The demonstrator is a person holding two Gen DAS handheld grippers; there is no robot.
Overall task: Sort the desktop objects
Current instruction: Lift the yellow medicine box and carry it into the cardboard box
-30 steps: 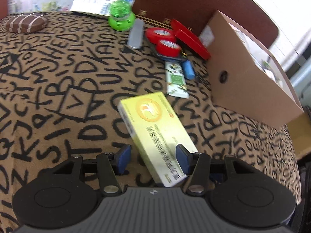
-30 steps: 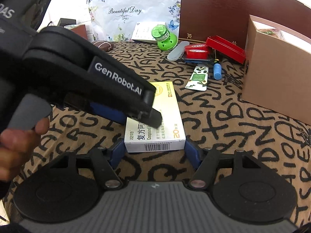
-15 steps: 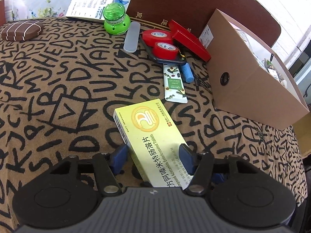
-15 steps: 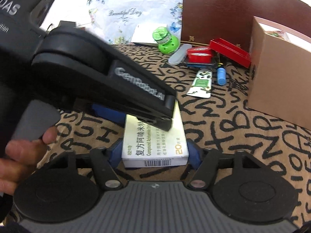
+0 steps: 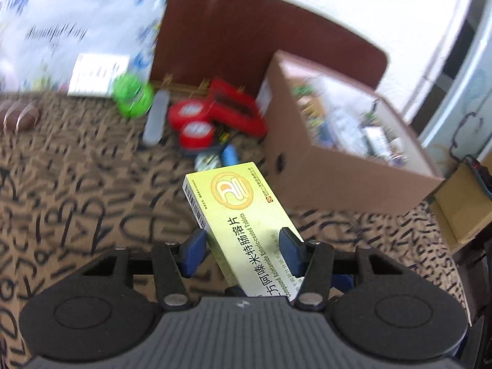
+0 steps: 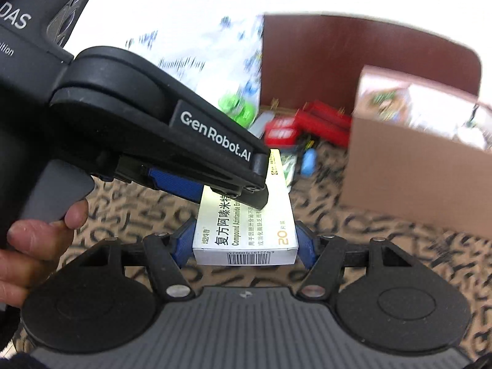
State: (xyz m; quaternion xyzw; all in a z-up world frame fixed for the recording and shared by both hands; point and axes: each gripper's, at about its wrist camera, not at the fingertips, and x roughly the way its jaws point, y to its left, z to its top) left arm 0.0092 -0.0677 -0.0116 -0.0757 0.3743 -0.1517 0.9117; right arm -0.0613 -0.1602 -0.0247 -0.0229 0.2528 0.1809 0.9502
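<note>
Item 1 — striped brown cushion point(image 5: 20, 117), far left of my left wrist view, lying on the letter-printed cloth point(image 5: 77, 184).

Item 2 — white flowered bag point(image 5: 77, 33) at the back, a white printed card point(image 5: 98, 73) leaning low against it.

Item 3 — green round jar point(image 5: 132, 97), just right of the card; beside it a grey oblong case point(image 5: 156, 117).

Item 4 — two red tape rolls point(image 5: 192, 121), touching, with a red tray point(image 5: 236, 110) behind them and a small blue cylinder point(image 5: 230, 153) in front. All blurred.

Item 5 — yellow tablet box point(image 5: 238, 218), the piece I am sorting. It is clear of the cloth and gripped at both ends. My left gripper point(image 5: 243, 253) has it between its blue pads, set aslant; the jaws are closing, and the right pad presses the box's face while the left pad sits at its edge. In my right wrist view the right gripper point(image 6: 244, 246) is clenched on the barcode end of the box point(image 6: 246, 233), a pad flat against each long side. The left tool crosses over the box from the left there, a hand point(image 6: 33, 246) on its grey trigger.

Item 6 — brown cardboard carton point(image 5: 332, 166), right of the box, open-topped and holding blurred mixed goods. A dark red board point(image 5: 246, 46) stands behind it.
</note>
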